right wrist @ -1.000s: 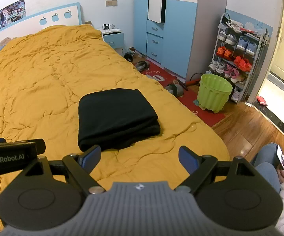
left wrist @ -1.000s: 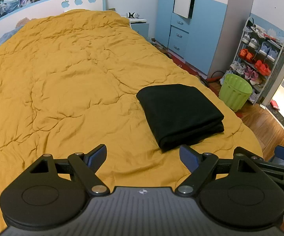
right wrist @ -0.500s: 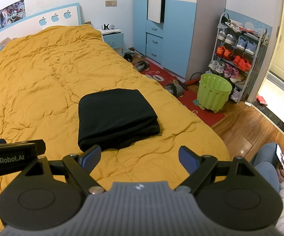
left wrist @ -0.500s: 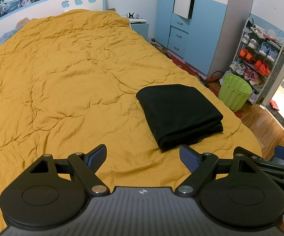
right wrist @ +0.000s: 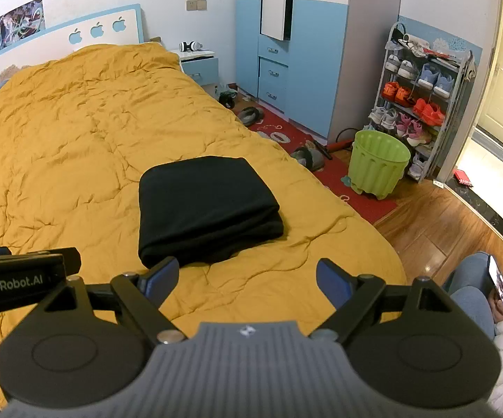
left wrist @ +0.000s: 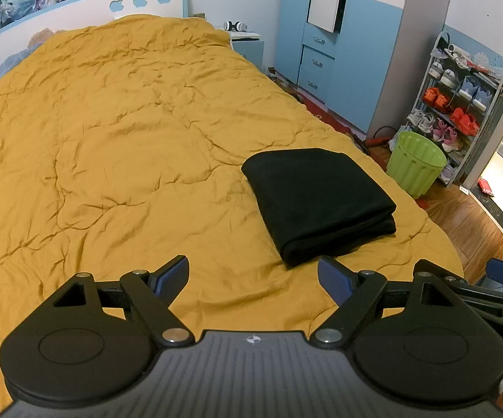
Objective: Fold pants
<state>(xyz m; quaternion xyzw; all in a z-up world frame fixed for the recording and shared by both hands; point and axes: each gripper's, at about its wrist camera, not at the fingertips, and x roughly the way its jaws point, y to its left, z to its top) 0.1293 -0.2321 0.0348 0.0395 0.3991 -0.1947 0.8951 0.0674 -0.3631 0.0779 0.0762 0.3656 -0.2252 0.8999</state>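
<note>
- Nothing much has shifted over the last second: from both wrist views the black pants (left wrist: 317, 202) lie in the same spot as a moment ago, and my two cameras have hardly drifted.
- Those pants sit as a compact, squared bundle on the yellow quilt (left wrist: 119, 146), near the foot of the bed and toward its right-hand edge, on the side facing the green bin (right wrist: 378, 163). Layered edges show along the near right side.
- My left gripper (left wrist: 253, 280) hangs above the quilt with its fingers spread wide and nothing between them; the bundle lies just ahead and to the right of it, not touching.
- My right gripper (right wrist: 248, 280) is likewise splayed apart and empty, with the bundle just beyond its left fingertip. From this angle that tip overlaps the near edge of the cloth, so I cannot say for certain whether it clears the fabric, though I judge it does.
- Both tools being let go and held back, with the cloth lying still, tells me the folding is in all likelihood finished; I see no loose leg or waistband trailing out.
- What remains, as I judge it, is at most a tidy of the thicker near corner, where the layers bulge a little.
- A person with a phone (right wrist: 498, 285) sits at the right of the bed's foot, well apart from the work.
</note>
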